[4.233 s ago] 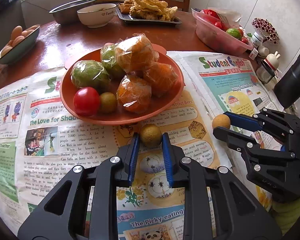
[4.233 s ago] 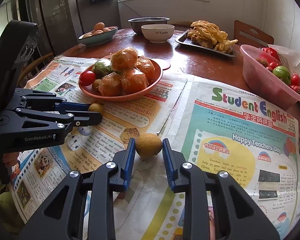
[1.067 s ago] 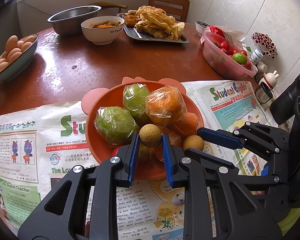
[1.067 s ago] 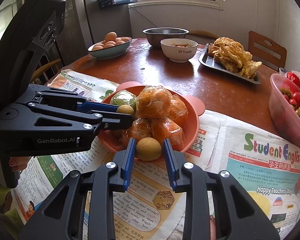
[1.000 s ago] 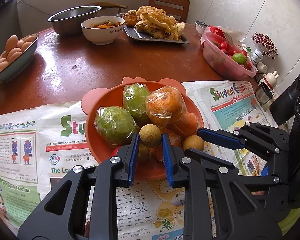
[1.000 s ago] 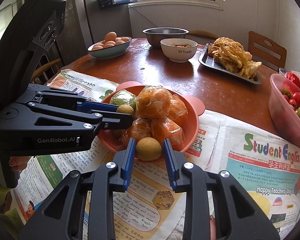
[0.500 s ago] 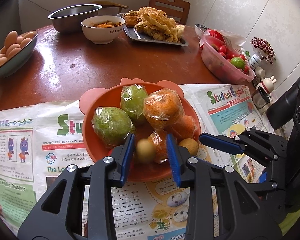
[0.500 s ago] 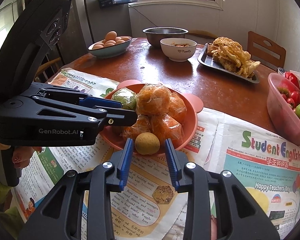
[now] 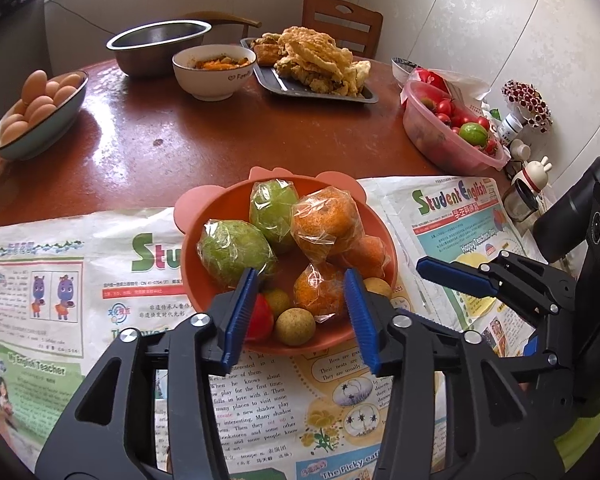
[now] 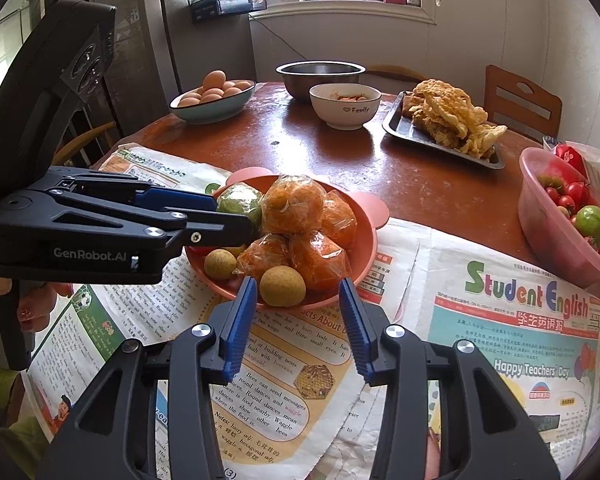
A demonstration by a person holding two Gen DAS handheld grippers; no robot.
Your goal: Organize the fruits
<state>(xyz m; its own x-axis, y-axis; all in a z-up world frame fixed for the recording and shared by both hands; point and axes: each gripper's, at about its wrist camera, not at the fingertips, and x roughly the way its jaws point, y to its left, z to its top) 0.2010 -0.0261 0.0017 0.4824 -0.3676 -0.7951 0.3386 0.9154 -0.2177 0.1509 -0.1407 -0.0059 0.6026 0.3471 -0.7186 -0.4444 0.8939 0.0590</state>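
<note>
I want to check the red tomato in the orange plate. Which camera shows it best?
The left wrist view: the red tomato shows beside the left finger, partly covered. In the right wrist view the left gripper hides nearly all of it; only a red sliver shows.

red tomato (image 9: 260, 318) half-hidden behind left tool (image 9: 300, 304)
</note>
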